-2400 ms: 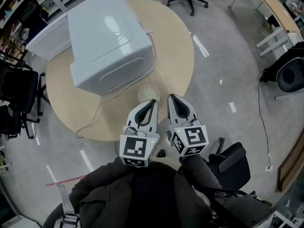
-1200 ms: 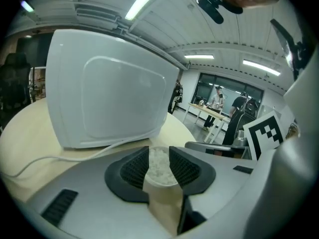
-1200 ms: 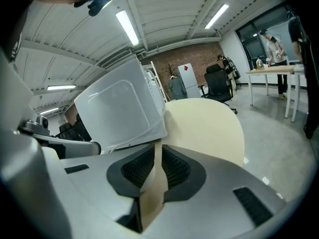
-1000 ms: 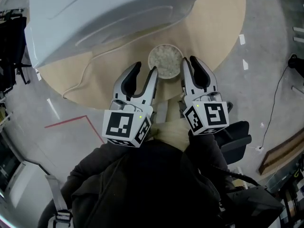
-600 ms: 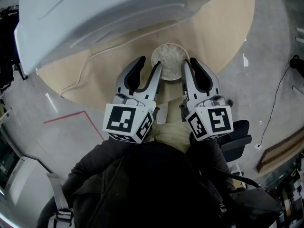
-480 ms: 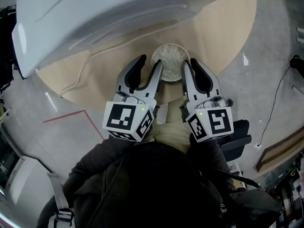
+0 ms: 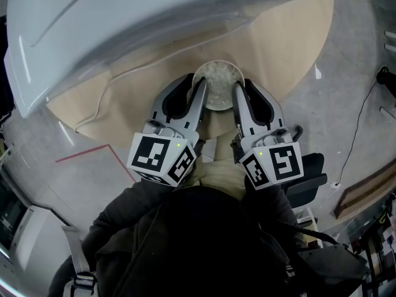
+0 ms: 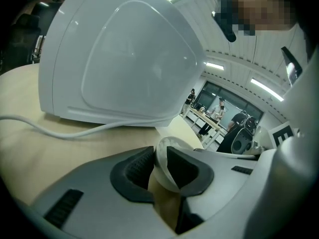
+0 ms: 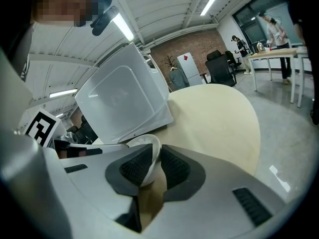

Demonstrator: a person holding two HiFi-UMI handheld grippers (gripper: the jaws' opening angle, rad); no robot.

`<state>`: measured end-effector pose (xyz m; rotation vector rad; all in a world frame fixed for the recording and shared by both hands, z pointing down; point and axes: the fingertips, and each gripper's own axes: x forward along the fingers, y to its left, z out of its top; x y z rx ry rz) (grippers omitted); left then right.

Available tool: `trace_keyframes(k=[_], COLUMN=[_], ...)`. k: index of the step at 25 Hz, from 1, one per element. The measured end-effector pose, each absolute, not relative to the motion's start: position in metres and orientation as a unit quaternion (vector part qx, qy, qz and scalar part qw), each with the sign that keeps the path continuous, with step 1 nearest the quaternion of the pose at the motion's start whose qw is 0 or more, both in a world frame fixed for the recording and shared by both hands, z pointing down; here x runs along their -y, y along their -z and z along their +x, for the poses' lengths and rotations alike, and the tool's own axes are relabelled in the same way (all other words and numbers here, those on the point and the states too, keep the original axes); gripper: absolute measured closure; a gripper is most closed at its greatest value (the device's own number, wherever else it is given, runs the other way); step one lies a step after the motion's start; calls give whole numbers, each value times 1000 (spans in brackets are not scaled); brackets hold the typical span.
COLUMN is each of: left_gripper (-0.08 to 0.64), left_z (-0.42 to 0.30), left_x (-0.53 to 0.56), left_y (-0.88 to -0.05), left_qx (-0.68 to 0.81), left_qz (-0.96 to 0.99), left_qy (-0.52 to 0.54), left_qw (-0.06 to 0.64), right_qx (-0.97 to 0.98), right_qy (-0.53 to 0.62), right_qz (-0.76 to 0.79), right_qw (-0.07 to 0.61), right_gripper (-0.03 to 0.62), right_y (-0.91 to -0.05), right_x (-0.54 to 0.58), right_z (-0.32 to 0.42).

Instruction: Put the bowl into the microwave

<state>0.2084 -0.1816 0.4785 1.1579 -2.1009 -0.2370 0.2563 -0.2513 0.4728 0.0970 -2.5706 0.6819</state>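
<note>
A small white bowl (image 7: 216,82) stands on the round wooden table (image 7: 281,39), just in front of the white microwave (image 7: 142,23), whose door is shut. My left gripper (image 7: 193,86) has just been closing and its pads now pinch the bowl's left rim (image 8: 162,156). My right gripper (image 7: 245,90) is shut on the bowl's right rim (image 9: 144,142). In the left gripper view the microwave (image 8: 124,59) fills the space behind the left gripper (image 8: 158,166). In the right gripper view the microwave (image 9: 119,103) stands to the left behind the right gripper (image 9: 154,166).
The microwave's white cable (image 7: 105,94) loops over the table at the left, close to the edge (image 8: 50,130). The table's front edge lies right under the grippers. Grey floor with a red tape line (image 7: 93,150) lies below. Desks, chairs and people stand far behind.
My left gripper has slid forward and down onto the bowl's left rim, and its jaws have narrowed onto it. The right gripper has stayed on the right rim.
</note>
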Motion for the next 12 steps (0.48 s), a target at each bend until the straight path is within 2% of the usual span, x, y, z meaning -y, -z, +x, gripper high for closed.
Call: trace_keyframes(k=[4,12], left_gripper=[483,488], left_z=[210,211], left_x=[181,179], left_y=[-471,-458], left_qx=[810,810], left_qz=[460,454], left_qy=[84,89], left_qw=[353,361], right_qx=[944,946], right_qy=[-234,-221], right_qz=[66,72], right_qw=[224,226], right_gripper=[558,565], right_y=[-466,-452], right_x=[259,259], right_z=[254,252])
